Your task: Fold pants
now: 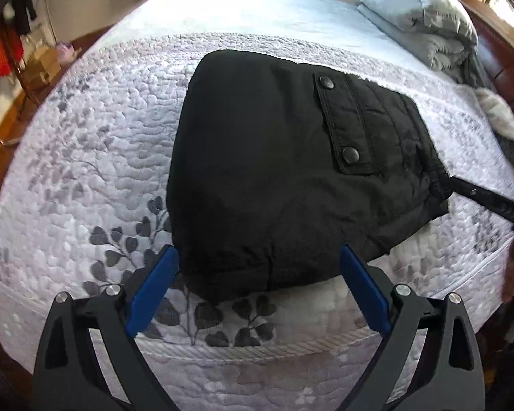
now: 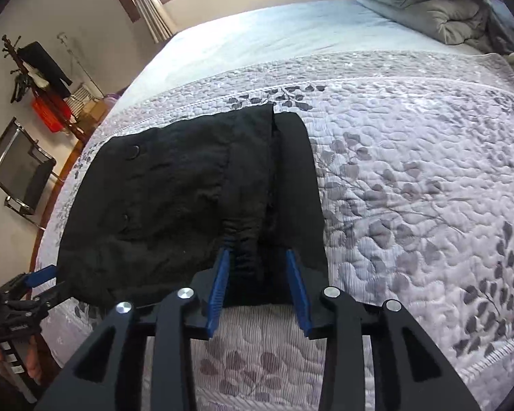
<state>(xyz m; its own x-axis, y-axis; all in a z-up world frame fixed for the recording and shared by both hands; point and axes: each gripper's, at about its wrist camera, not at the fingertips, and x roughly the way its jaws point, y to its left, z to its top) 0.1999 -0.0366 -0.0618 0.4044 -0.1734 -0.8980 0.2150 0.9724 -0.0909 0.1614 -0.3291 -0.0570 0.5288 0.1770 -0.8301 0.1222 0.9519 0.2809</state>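
The black pants (image 1: 274,178) lie folded into a compact bundle on the quilted bed, a pocket flap with two snaps facing up. My left gripper (image 1: 257,255) stands open wide, its blue fingers (image 1: 154,291) on either side of the bundle's near edge without pressing it. In the right wrist view the pants (image 2: 174,198) show their gathered elastic waistband (image 2: 243,253) between the blue pads of my right gripper (image 2: 258,255). The jaws there stand apart and the right pad is clear of the cloth, so it is open. The left gripper's blue finger (image 2: 41,275) shows at the bundle's left corner.
The grey leaf-patterned quilt (image 2: 411,188) covers the bed. A folded grey duvet (image 1: 418,13) lies at the head end and a pale soft toy (image 1: 500,113) by the wooden bed frame. A folding chair (image 2: 20,167) and a coat rack (image 2: 37,68) stand on the floor to the left.
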